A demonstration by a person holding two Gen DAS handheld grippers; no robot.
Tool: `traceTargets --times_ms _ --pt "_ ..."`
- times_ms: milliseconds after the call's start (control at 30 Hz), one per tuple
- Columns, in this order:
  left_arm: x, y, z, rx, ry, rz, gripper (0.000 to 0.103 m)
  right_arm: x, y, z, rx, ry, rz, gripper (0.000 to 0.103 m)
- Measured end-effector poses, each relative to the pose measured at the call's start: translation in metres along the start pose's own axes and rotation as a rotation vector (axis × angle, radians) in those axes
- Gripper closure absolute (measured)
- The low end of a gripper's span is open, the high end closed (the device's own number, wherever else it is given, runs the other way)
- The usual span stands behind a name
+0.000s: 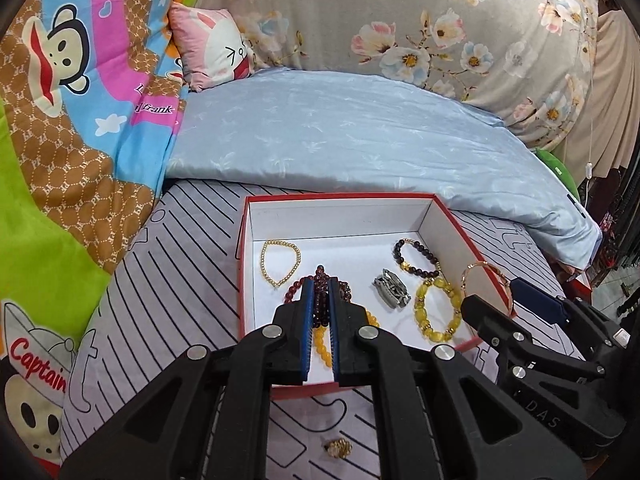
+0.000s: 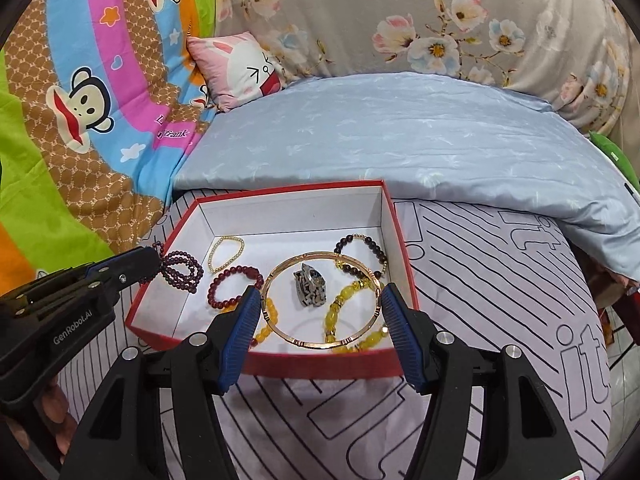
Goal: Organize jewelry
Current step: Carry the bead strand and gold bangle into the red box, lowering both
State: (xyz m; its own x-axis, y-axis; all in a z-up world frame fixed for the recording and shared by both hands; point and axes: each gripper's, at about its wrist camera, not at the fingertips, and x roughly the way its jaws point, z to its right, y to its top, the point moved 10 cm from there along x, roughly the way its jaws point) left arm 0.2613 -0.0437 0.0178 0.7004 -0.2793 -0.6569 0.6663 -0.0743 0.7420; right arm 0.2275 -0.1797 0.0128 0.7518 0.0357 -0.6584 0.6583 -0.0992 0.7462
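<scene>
A red box (image 1: 256, 200) (image 2: 320, 362) with a white inside sits on the striped sheet. My left gripper (image 1: 319, 280) (image 2: 154, 262) is shut on a dark purple bead string (image 1: 320, 296) (image 2: 182, 270) and holds it over the box's left part. My right gripper (image 2: 320, 304) (image 1: 490, 296) grips a rose-gold bangle (image 2: 320, 344) (image 1: 486, 266) between its pads, above the box's right part. In the box lie a gold bead bracelet (image 1: 280, 262), a red bead bracelet (image 2: 230, 286), a dark bead bracelet (image 1: 416, 258), a silver watch (image 1: 392, 289) and yellow bead bracelets (image 1: 438, 310).
A small gold ornament (image 1: 338, 448) lies on the sheet in front of the box. A light blue quilt (image 1: 340, 136) is behind the box. A cartoon blanket (image 1: 80, 120) lies at the left, and a pink pillow (image 1: 212, 46) at the back.
</scene>
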Motion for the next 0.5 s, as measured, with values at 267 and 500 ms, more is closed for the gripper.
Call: traceTargets --times_ms 267,500 --pt "0.026 0.000 -0.001 -0.001 0.006 -0.024 0.096 0.031 -0.001 0.003 0.010 0.005 -0.035 0.043" --pt "0.038 -0.003 -0.001 -0.003 0.006 -0.039 0.096 0.044 -0.004 0.004 0.008 0.003 -0.051 0.043"
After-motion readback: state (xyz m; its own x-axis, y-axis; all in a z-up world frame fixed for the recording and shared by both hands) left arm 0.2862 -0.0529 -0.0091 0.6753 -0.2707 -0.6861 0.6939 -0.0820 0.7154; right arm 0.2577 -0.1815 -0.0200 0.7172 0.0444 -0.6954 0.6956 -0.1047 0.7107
